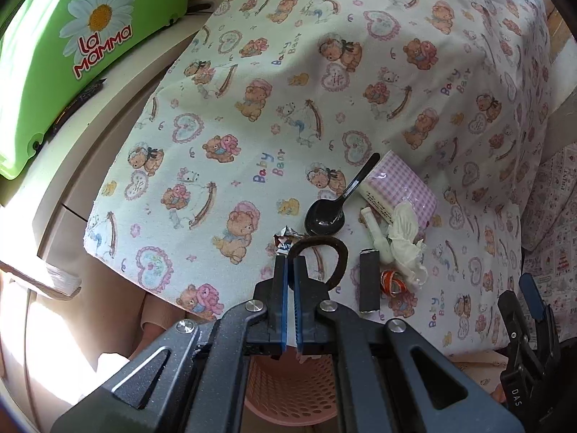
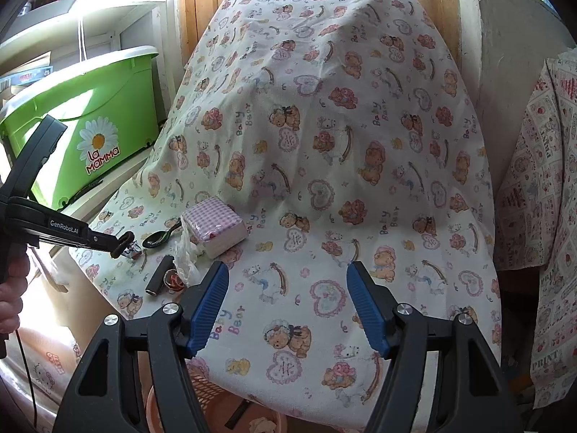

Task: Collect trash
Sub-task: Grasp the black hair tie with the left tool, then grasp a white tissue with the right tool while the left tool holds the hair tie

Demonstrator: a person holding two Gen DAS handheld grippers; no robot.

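My left gripper (image 1: 290, 258) is shut on a dark brown curved peel-like strip (image 1: 330, 249), held just above the bear-print cloth; it also shows in the right wrist view (image 2: 120, 243). Beside it lie a crumpled foil wrapper (image 1: 285, 240), a black plastic spoon (image 1: 335, 205), a black cylinder (image 1: 369, 279), a red-orange wrapper (image 1: 391, 283), crumpled white tissue (image 1: 405, 238) and a pink checked napkin pack (image 1: 400, 187). My right gripper (image 2: 287, 299) is open and empty over bare cloth, right of the pile. A pink perforated basket (image 1: 288, 386) stands below the table edge.
A green "La Mamma" tub (image 1: 72, 47) stands at the left on a cream shelf. A chair with a printed cover (image 2: 541, 195) is at the right. The bear-print cloth (image 2: 360, 180) drapes over the table, with wooden panelling behind.
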